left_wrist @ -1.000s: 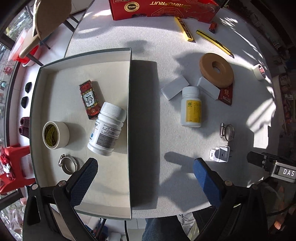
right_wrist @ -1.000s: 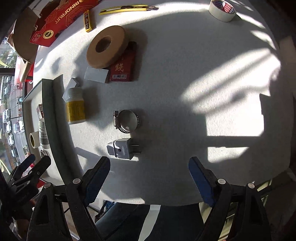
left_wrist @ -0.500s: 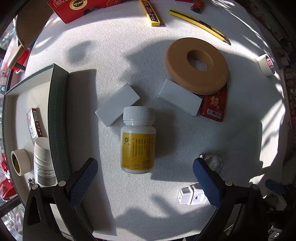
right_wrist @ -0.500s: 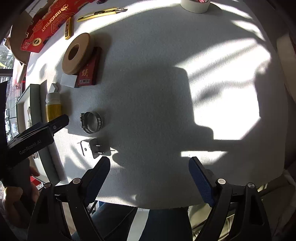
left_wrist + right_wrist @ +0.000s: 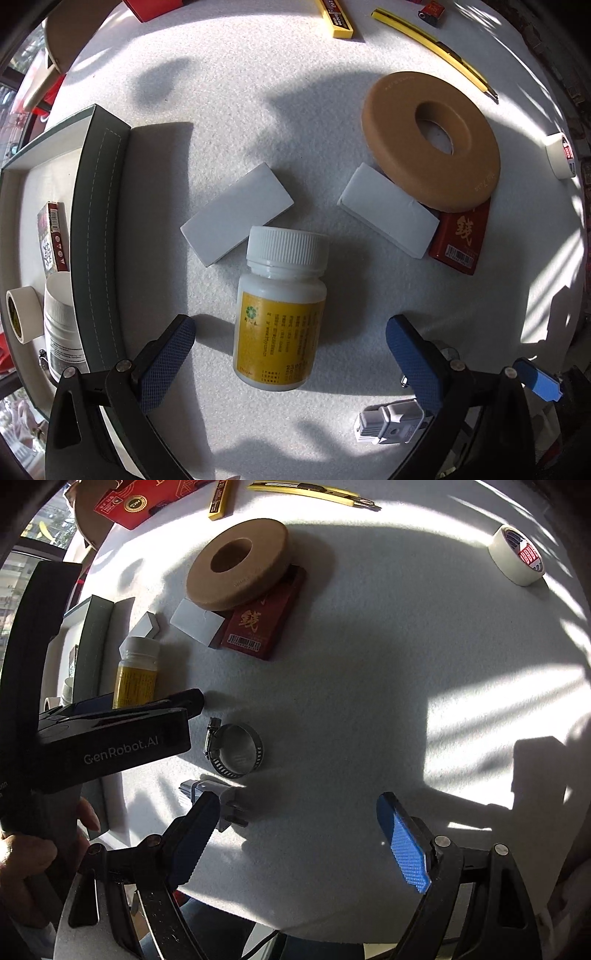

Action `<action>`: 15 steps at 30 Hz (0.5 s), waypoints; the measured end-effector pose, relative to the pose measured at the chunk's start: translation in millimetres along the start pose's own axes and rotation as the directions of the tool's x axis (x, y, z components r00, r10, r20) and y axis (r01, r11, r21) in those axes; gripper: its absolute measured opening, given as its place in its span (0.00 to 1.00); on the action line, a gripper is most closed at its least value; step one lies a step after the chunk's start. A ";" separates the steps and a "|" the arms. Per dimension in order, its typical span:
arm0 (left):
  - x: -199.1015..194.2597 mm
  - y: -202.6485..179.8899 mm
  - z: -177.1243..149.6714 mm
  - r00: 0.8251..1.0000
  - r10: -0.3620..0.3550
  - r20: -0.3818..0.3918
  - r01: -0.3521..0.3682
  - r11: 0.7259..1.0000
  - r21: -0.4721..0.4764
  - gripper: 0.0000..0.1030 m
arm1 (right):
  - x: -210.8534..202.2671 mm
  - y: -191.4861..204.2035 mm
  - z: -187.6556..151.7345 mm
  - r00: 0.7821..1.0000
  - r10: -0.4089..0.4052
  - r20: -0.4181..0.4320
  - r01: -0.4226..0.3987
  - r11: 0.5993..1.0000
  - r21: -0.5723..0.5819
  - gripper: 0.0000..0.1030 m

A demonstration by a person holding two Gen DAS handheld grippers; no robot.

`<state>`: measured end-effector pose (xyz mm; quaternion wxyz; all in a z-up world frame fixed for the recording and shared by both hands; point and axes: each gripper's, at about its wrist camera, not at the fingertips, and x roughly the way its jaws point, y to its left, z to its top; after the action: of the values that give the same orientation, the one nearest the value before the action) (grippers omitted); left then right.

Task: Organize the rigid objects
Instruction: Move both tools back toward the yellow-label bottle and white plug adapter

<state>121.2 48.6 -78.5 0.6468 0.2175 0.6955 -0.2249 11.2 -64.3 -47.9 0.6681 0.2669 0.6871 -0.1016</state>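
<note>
The white plastic bottle with a yellow paper label (image 5: 281,314) looks smooth and faintly glossy, its cap ribbed. The white surface (image 5: 229,122) is rough, matt felt-like cloth. The shiny metal hose clamp (image 5: 236,751) gleams; the tan ring-shaped disc (image 5: 430,140) is matt.

— What is standing beside the white table (image 5: 229,110)?
— A tan chair (image 5: 70,40) is sitting just off the table's far left edge.
— And at the table's near edge?
— Blue jeans (image 5: 229,934) are showing below it.
— How is the light falling?
— Sun is striping the table's right side, while shadow is covering its middle.
</note>
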 end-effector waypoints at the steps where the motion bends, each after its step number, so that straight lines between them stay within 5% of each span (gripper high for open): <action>1: 0.0 0.3 0.7 1.000 0.000 -0.005 0.000 1.000 0.002 1.00 | 0.0 0.6 0.3 1.000 0.005 0.004 -0.005 1.000 0.002 0.85; 7: -2.7 -7.5 3.8 1.000 0.000 0.002 0.000 1.000 0.013 0.96 | 0.7 -1.0 -0.3 1.000 -0.003 0.010 0.003 1.000 -0.005 0.85; 10: -14.2 -13.0 4.5 0.999 0.002 0.040 -0.003 0.999 0.044 0.81 | 4.3 6.9 -4.6 1.000 0.000 0.021 0.001 1.000 -0.022 0.85; 15: -26.3 -11.7 8.5 0.998 0.004 0.057 -0.008 0.998 0.070 0.38 | 12.3 34.1 2.4 0.999 -0.008 0.037 0.011 0.997 -0.081 0.85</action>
<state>122.9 33.8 -52.5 0.6588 0.2358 0.6679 -0.2534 30.9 -34.1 -52.7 0.6902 0.2341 0.6798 -0.0815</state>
